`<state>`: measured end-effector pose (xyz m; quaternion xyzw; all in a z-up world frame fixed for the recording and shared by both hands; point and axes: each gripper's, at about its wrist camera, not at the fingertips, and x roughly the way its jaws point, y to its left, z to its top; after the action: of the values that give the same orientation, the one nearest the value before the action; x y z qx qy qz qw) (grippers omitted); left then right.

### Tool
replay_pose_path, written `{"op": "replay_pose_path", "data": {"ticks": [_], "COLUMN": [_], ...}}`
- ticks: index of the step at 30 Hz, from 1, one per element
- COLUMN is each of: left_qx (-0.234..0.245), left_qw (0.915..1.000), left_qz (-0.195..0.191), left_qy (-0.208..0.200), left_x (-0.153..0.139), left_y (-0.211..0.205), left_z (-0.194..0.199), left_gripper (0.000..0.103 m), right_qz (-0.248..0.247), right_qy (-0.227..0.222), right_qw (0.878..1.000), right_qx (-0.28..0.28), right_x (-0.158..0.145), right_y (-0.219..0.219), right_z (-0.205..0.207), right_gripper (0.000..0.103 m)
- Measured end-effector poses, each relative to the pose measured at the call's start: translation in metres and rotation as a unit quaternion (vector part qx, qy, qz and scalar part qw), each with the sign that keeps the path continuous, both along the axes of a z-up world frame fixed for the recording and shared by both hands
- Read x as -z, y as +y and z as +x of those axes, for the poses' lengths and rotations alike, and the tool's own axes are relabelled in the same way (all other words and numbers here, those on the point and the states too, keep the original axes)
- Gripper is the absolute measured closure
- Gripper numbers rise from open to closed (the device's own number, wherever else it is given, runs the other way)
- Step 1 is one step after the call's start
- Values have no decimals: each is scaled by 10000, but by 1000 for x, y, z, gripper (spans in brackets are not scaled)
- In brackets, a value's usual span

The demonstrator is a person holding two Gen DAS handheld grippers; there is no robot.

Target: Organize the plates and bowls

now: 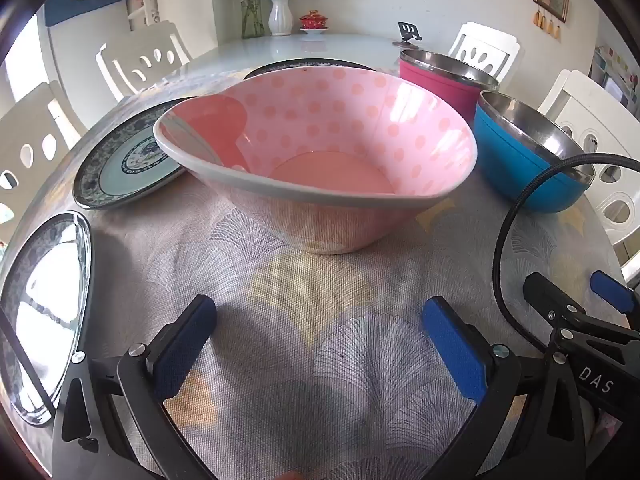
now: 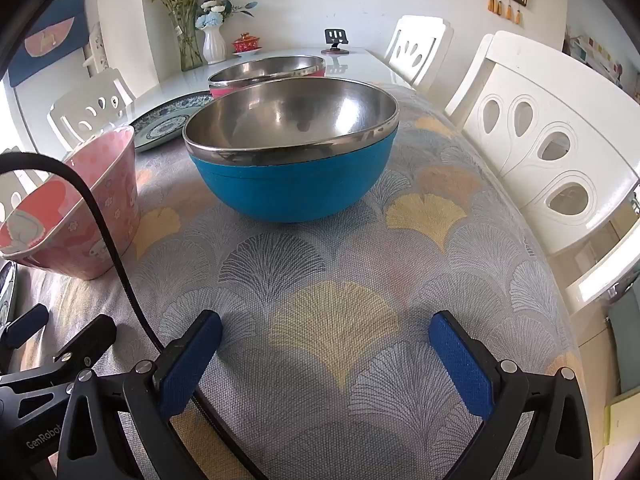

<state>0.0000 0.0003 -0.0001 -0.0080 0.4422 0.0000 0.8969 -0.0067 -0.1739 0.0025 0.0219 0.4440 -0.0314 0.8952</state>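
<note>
Both our hand-held grippers, left [image 1: 318, 346] and right [image 2: 326, 354], hang spread apart over the clothed bench [image 2: 328, 320], gripping nothing. Ahead we see the pink bowl [image 1: 320, 148], blue bowl [image 2: 294, 152] to its right, then plates [image 1: 124, 164] at left.

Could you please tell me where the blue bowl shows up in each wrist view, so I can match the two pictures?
Left wrist view: the blue bowl sits at the right, beside the pink dotted bowl.
Right wrist view: the blue bowl stands in the upper middle, straight ahead of the open jaws.
Shared landmark: the white vase of flowers at the far end of the table.
</note>
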Motion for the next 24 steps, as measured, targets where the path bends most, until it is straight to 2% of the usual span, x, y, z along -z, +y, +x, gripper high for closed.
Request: {"op": "replay_pose_path", "data": {"ticks": [11,16,19,22,24], "left_qx": [-52,153,511,882,885], "left_qw": [10000,9998,9975,9892,9879], "left_qz": [-18,92,-71,-312,-451], "left_qy": [-5,13,477,1130,1191], "left_x": [0,-1,-7,-16,-30], "left_y": [1,1,3,9,18], "left_z": [0,-4,-8,-5,-9], "left_gripper": [0,0,0,3,8], "right_qz": [17,10,-35,15,175], "right_qy": [-11,-3,24,257,363], "right_qw": [10000,10000,10000,9997,9991], "right_qx": [10,5,-22,7,100], "right_x": [2,3,1,-4,-10], "right_y": [-5,-7,-4,-6,-9], "right_z": [0,-1,-6,-12,-20], "right_gripper": [0,0,0,0,0]}}
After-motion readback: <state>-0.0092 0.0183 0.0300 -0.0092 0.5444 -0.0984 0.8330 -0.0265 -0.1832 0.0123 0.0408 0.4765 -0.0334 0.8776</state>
